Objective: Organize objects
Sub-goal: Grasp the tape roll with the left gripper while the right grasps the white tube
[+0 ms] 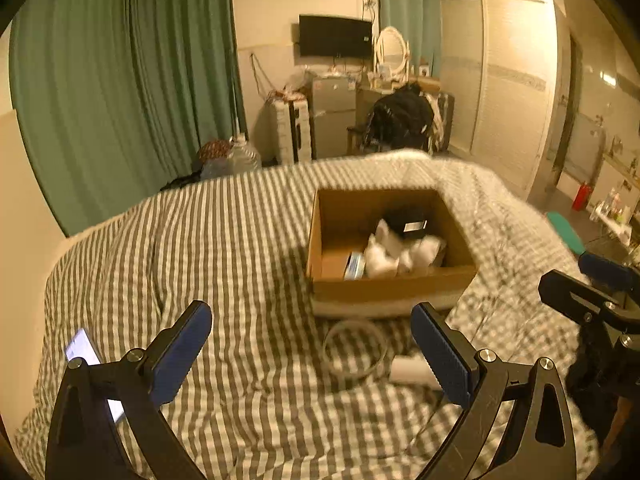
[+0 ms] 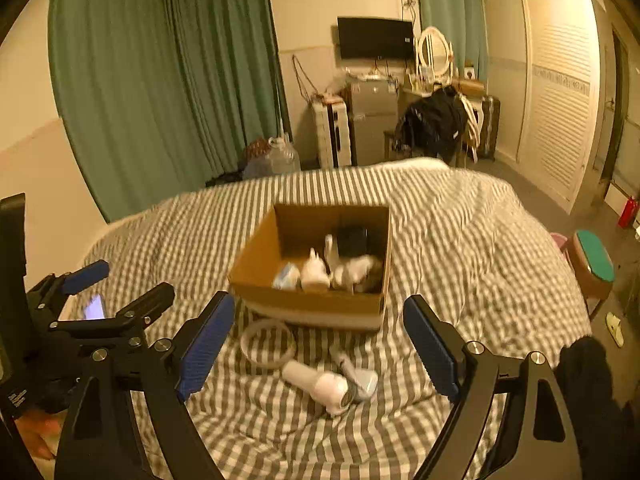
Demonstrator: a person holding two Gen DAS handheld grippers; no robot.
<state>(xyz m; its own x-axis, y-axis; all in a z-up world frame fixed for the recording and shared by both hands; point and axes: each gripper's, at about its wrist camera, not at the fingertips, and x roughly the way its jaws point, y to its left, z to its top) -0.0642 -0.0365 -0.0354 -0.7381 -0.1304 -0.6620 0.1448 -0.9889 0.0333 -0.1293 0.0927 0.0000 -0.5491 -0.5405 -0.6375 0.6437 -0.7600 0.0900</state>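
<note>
Holding both grippers over the grey-and-white striped bedcover (image 1: 224,240), you kept the left gripper (image 1: 310,354) with its blue-padded fingers spread wide and nothing between them; the right gripper (image 2: 318,350) was likewise spread and empty. An open brown cardboard box (image 2: 320,307) sat on the cover ahead of you, with white soft items, a small black box and a pale blue packet inside it. Just in front of the box lay a clear plastic ring (image 2: 268,343) and, beside it, a white handheld hair dryer (image 2: 320,385). A lit phone (image 1: 82,349) lay on the cover to your left
</note>
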